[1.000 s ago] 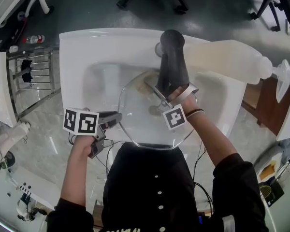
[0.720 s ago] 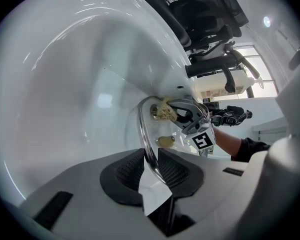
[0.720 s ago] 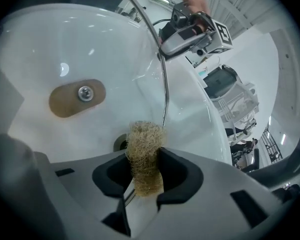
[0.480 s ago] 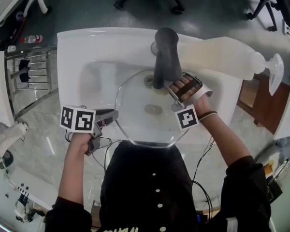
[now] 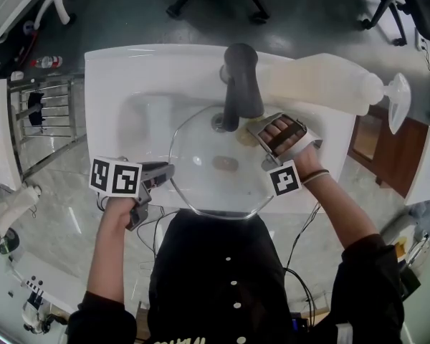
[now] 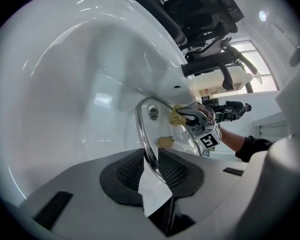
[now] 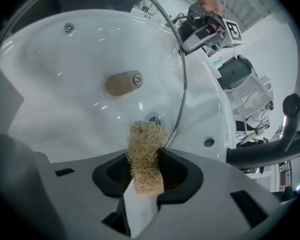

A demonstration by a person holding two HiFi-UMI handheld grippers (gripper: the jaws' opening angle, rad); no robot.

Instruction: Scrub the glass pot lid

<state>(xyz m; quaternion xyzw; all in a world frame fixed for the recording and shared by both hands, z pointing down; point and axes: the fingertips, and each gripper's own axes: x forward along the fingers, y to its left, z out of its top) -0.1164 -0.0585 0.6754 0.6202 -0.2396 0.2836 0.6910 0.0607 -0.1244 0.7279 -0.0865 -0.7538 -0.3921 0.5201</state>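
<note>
The glass pot lid [image 5: 201, 185] stands tilted in the white sink [image 5: 129, 70], its tan knob [image 5: 226, 163] facing me. My left gripper [image 5: 170, 170] is shut on the lid's metal rim [image 6: 141, 129] at the near left; the rim runs between its pads [image 6: 130, 171]. My right gripper [image 5: 251, 132] is shut on a tan loofah scrubber [image 7: 146, 154], held over the lid's far right part beside the rim [image 7: 183, 79]. From the right gripper view the knob [image 7: 122, 83] lies to the left of the scrubber and the left gripper [image 7: 206, 28] shows at the lid's far edge.
A dark faucet [image 5: 241, 84] rises over the lid's far edge, just left of the right gripper. The drain [image 7: 154, 119] shows through the glass. A large translucent pump bottle [image 5: 322, 83] lies along the sink's right rim. A wire rack [image 5: 46, 120] stands at the left.
My right gripper has carried the scrubber from the lid's middle near the knob out toward the far right rim. The left gripper and the lid have stayed put.
</note>
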